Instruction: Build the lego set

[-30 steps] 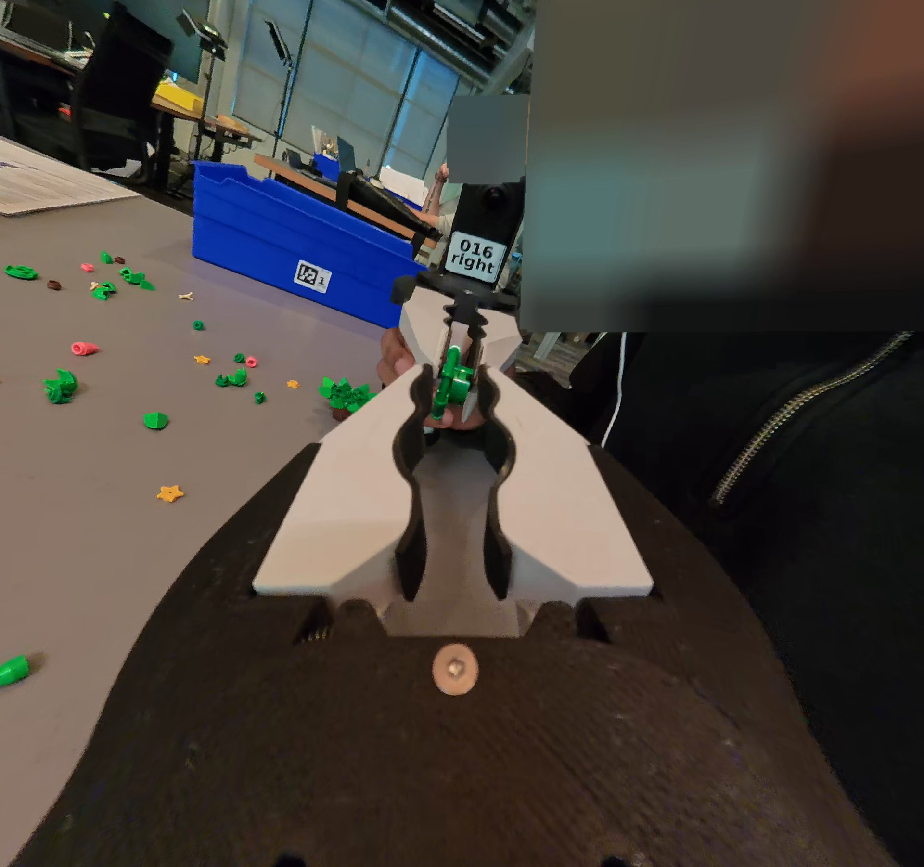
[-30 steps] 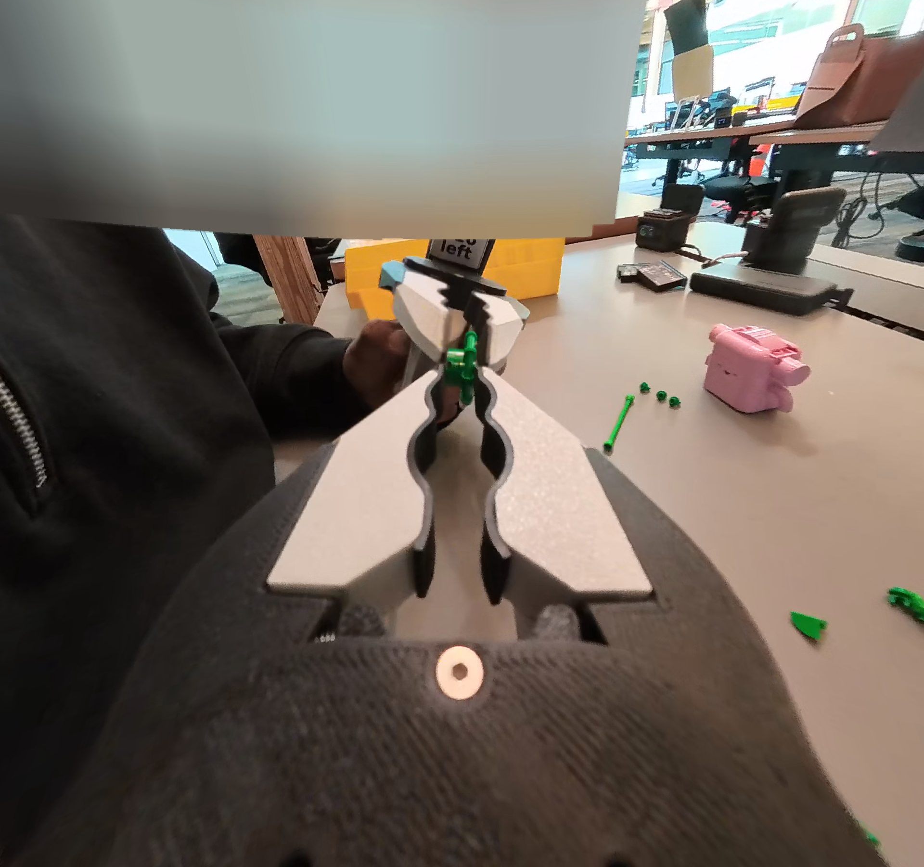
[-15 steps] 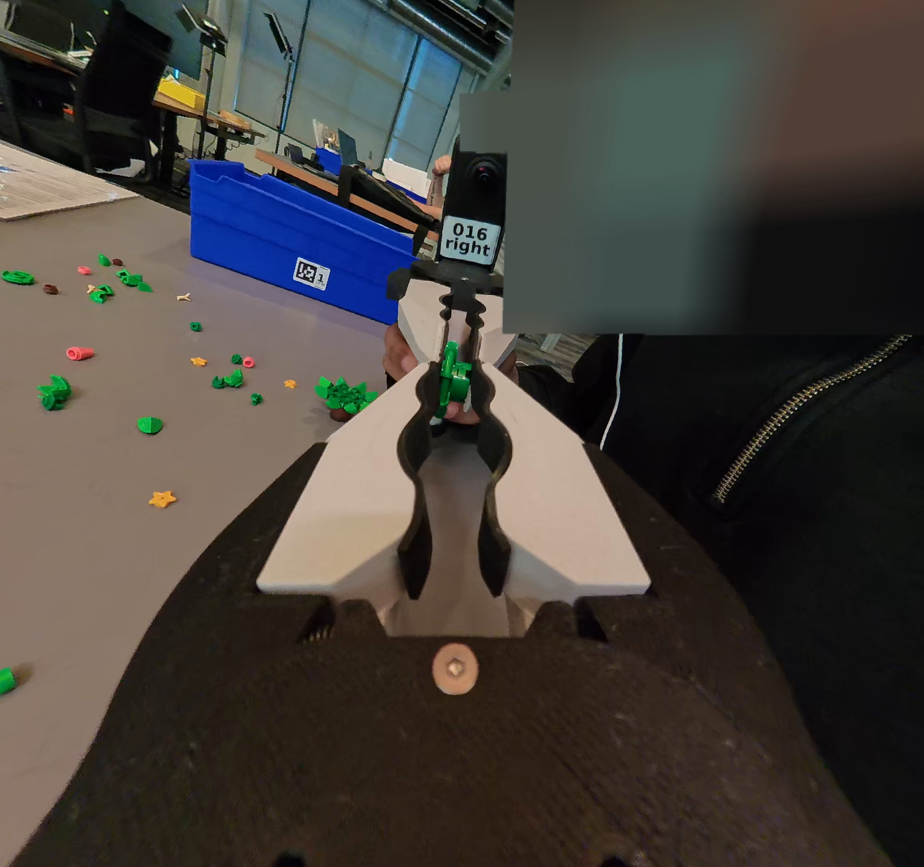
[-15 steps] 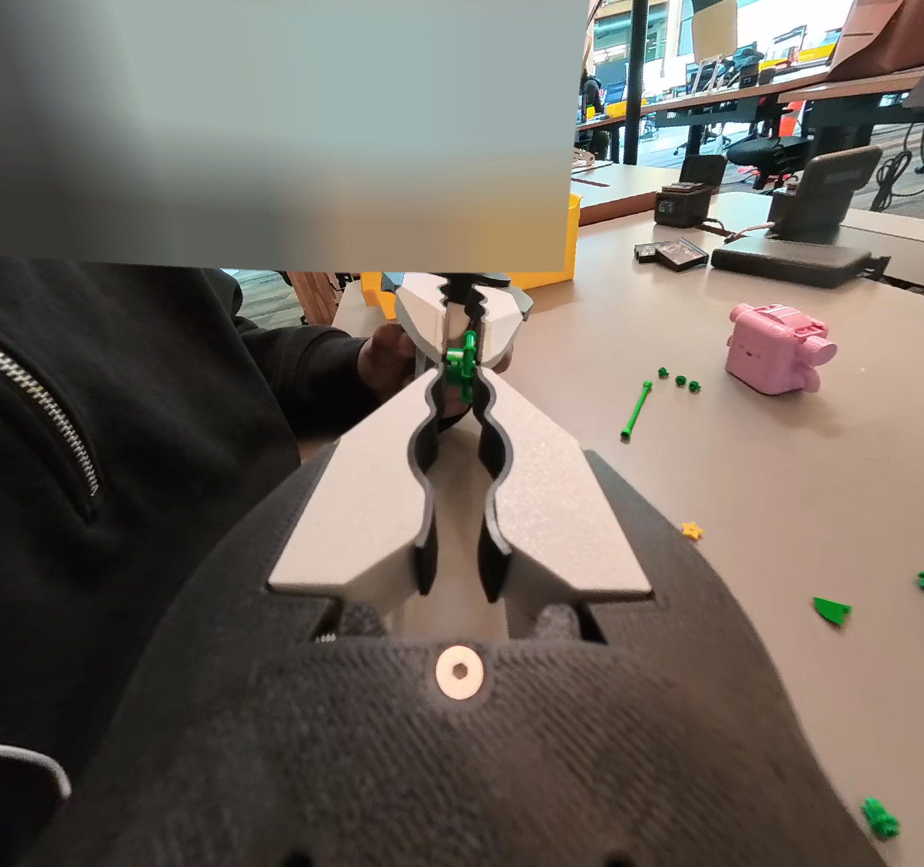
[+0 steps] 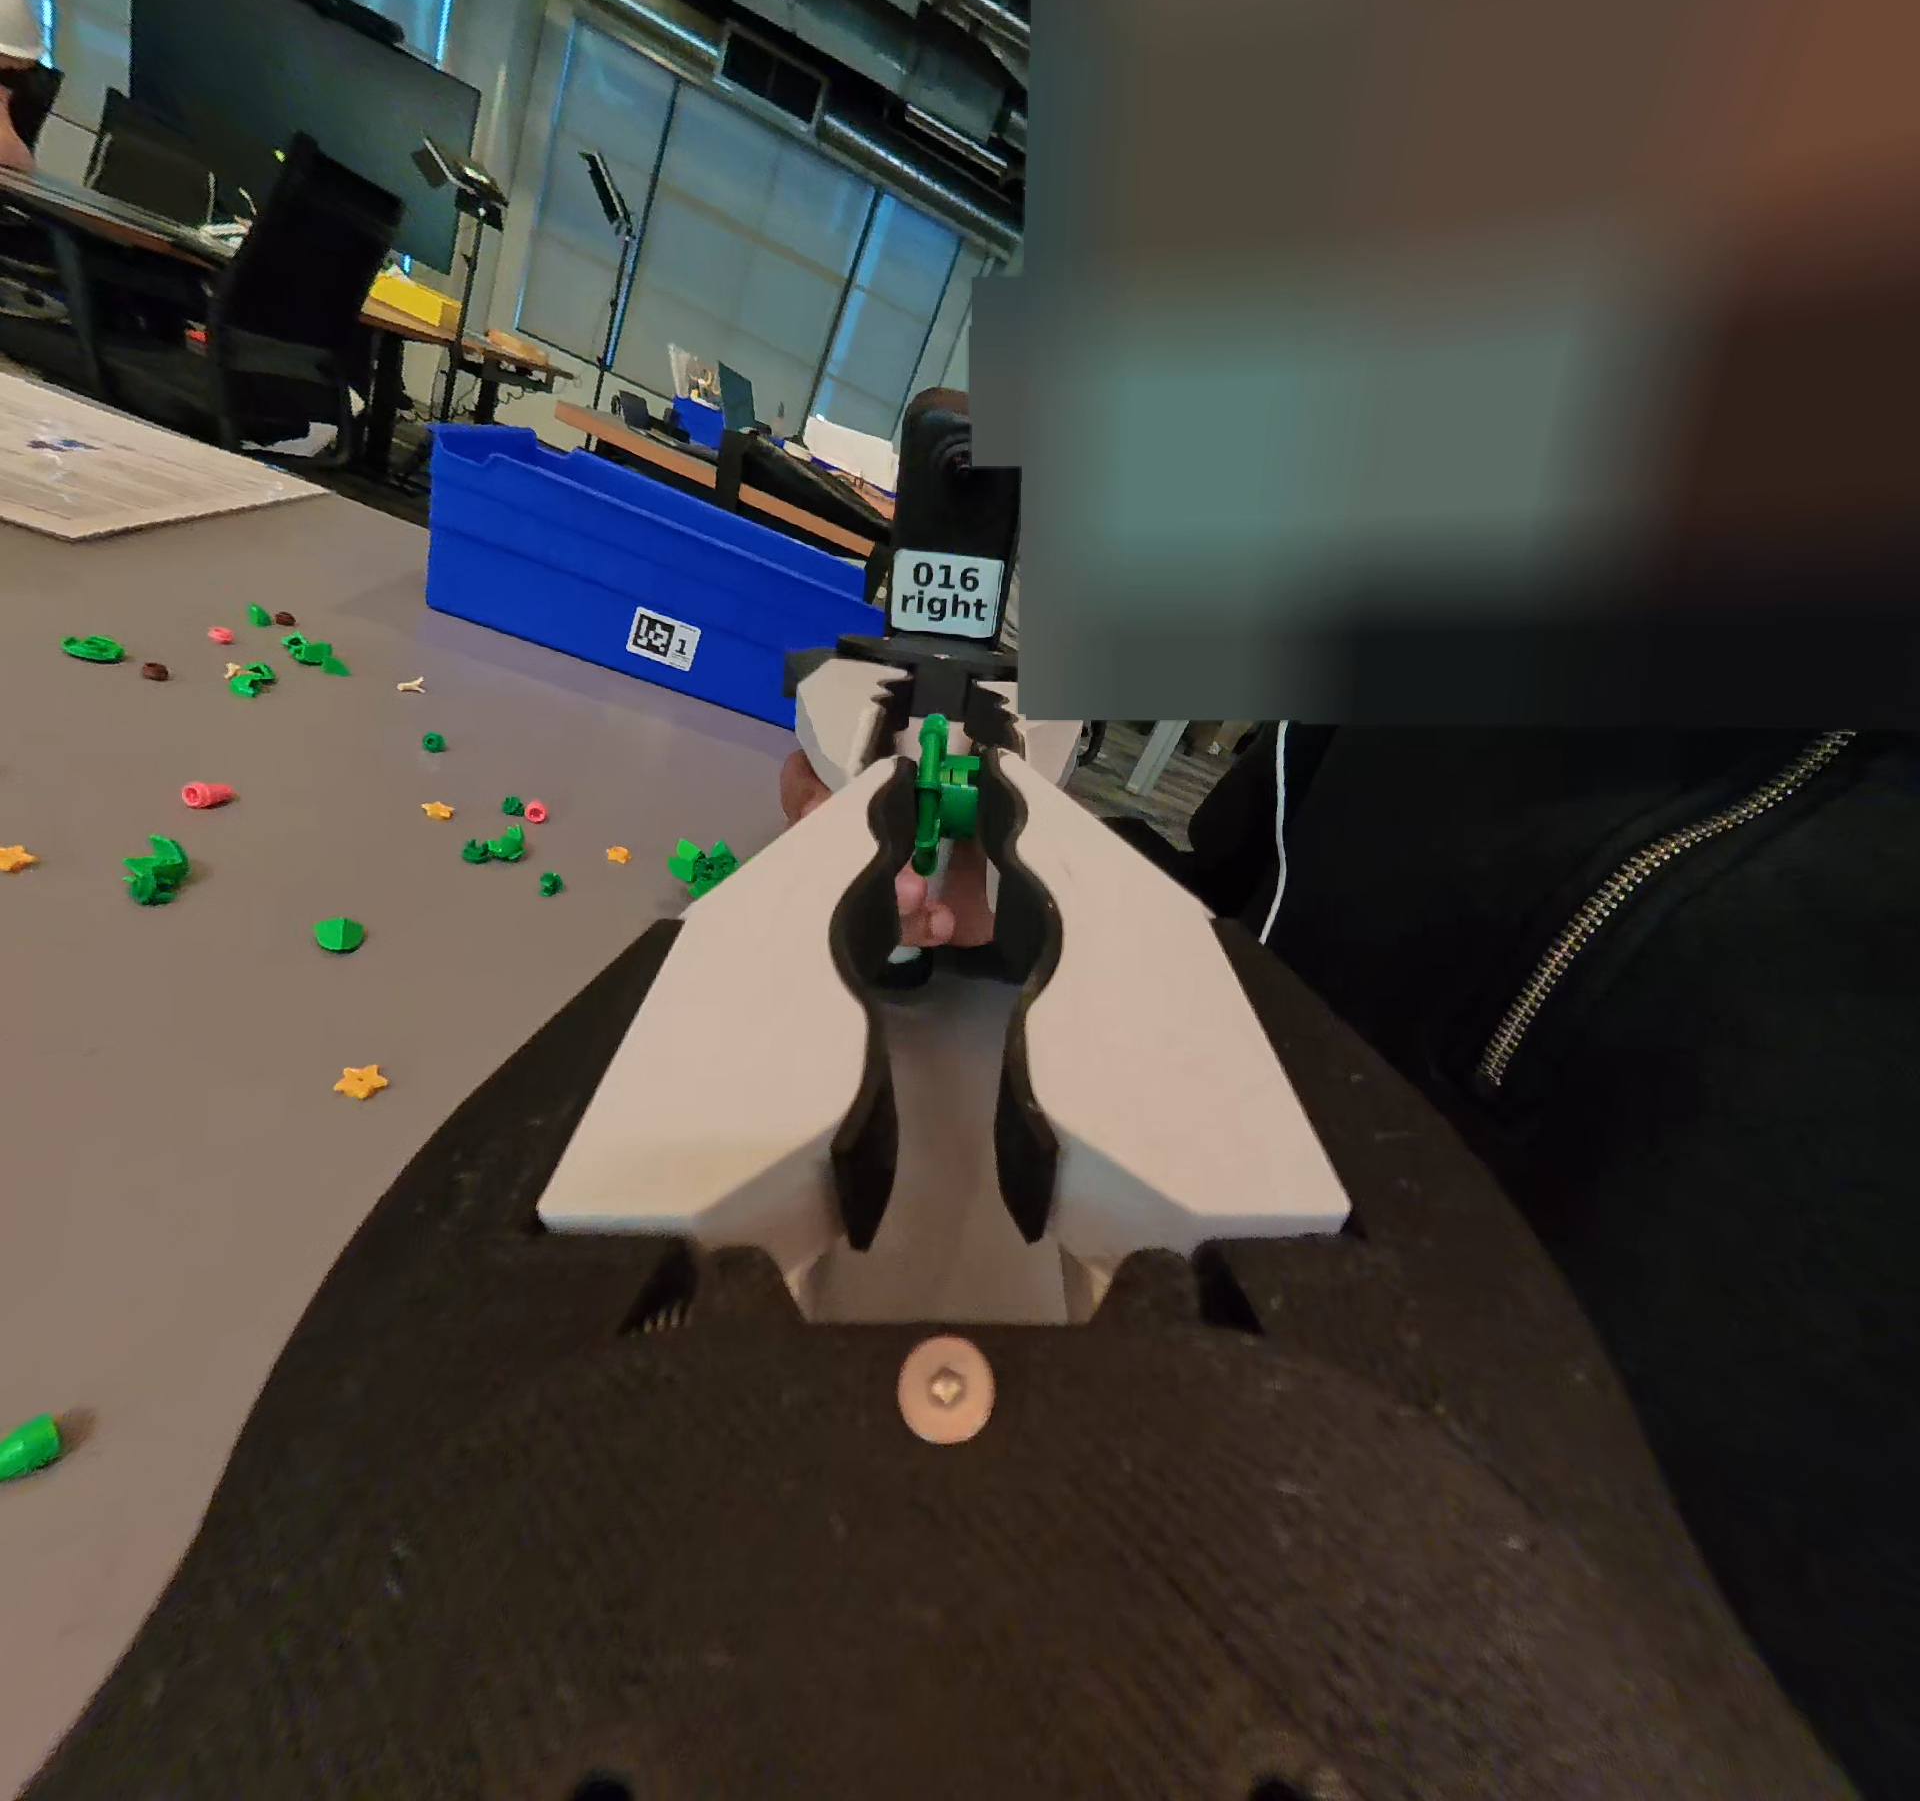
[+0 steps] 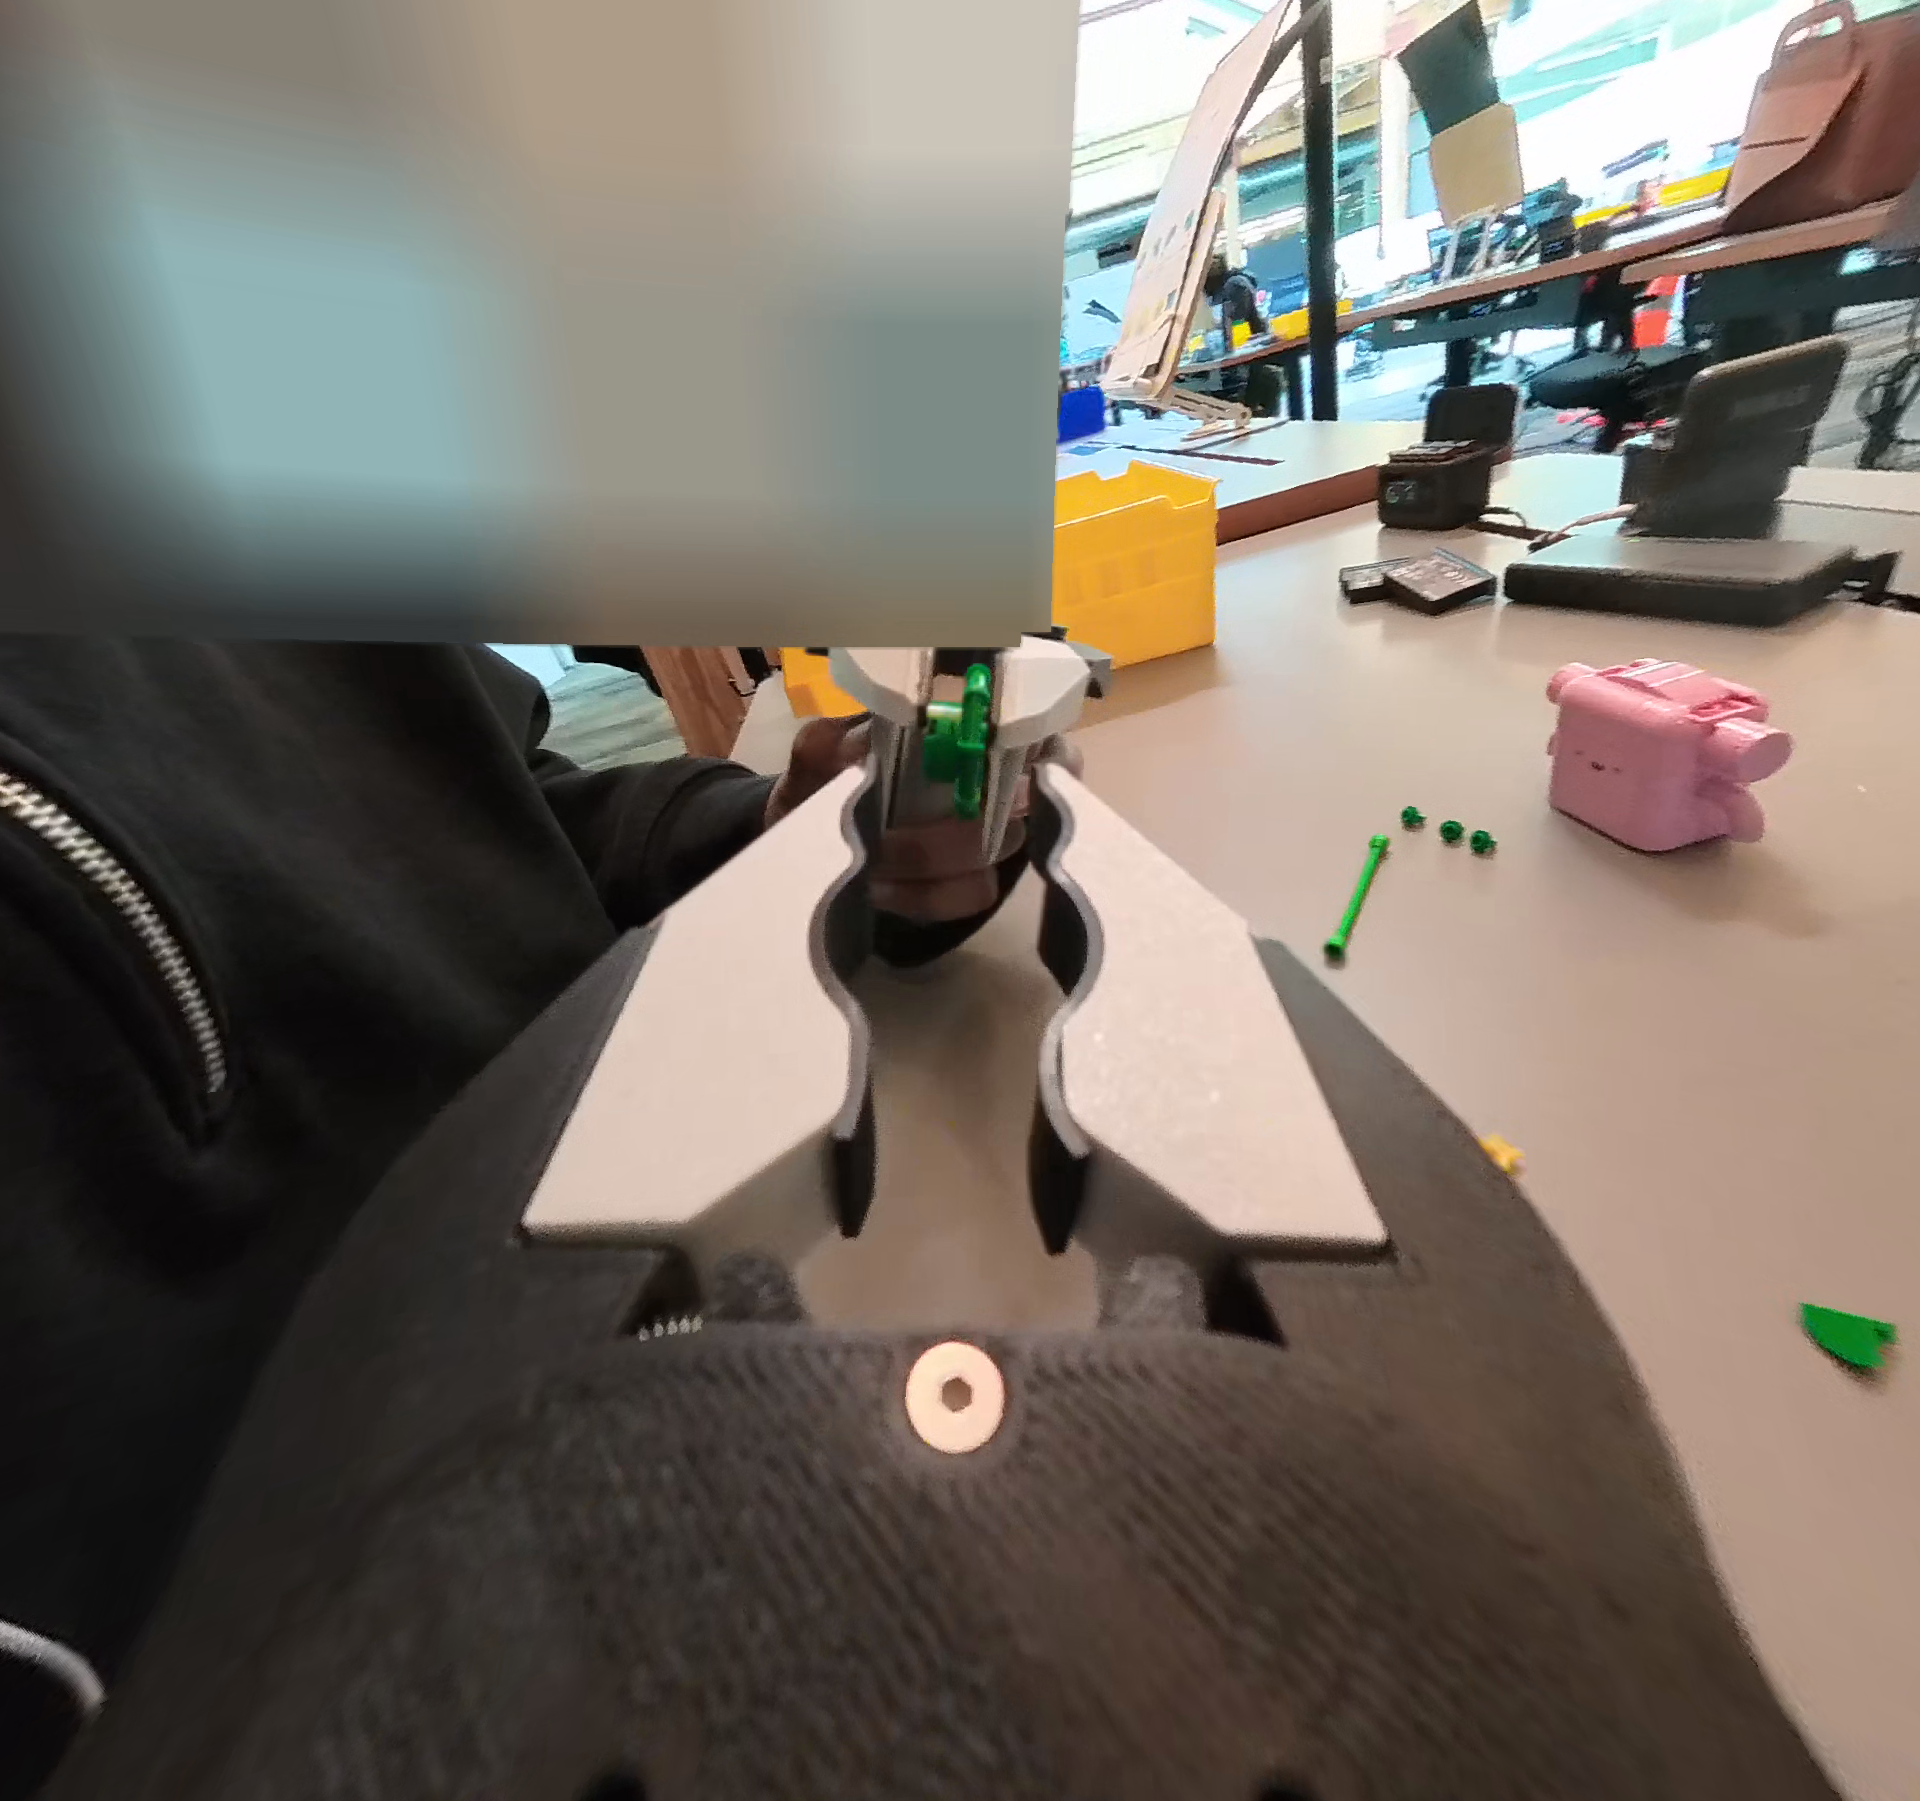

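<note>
A small green lego assembly, a thin stem with a clip piece on it, is pinched between the fingertips of my left gripper, held up in the air in front of a person in a black zip jacket. My right gripper faces it tip to tip from the far side. In the right wrist view my right gripper has its jaws apart and empty. The green assembly sits just beyond its tips in the left gripper. A hand shows behind each gripper.
The grey table has scattered green, pink and orange pieces, a blue bin and a paper sheet. On the other side lie a pink block, a green rod, three green studs, a yellow bin and black devices. Left and right tips are no more than a few centimetres apart.
My right gripper has opened its jaws and let go of the green assembly, which stays in the left gripper. Both grippers have swung a little toward the table's far side.
</note>
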`<action>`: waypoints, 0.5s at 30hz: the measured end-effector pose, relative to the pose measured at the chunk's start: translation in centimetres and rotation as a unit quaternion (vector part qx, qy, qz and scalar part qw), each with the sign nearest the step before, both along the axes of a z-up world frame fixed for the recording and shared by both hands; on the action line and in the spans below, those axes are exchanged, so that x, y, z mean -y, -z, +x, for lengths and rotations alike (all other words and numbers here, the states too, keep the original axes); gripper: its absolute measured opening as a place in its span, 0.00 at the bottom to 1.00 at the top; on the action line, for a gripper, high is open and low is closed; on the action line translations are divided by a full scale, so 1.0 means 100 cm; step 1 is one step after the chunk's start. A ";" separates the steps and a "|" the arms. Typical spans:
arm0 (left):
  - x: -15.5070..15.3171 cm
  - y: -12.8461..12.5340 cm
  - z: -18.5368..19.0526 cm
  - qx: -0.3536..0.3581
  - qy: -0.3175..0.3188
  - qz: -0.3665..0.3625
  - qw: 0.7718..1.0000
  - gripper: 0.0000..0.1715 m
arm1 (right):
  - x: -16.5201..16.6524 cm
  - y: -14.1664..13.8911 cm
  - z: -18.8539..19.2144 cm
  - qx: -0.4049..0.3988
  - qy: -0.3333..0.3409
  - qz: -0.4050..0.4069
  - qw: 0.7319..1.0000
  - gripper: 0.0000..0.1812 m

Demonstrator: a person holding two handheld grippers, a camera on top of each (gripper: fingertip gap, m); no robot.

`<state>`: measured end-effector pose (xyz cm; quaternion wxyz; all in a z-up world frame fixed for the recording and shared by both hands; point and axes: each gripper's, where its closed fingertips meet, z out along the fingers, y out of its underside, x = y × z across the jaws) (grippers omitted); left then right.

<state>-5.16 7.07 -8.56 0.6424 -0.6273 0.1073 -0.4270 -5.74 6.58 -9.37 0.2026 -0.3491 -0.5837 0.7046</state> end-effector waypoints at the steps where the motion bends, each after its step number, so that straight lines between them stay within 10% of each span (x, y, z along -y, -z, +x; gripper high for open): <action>1: 0.000 0.000 0.000 0.003 -0.001 0.001 1.000 0.04 | 0.002 0.001 0.001 0.002 -0.008 -0.001 1.000 0.11; 15: -0.001 0.007 0.004 -0.004 0.015 -0.013 1.000 0.04 | -0.006 -0.004 0.004 -0.007 -0.003 -0.009 1.000 0.04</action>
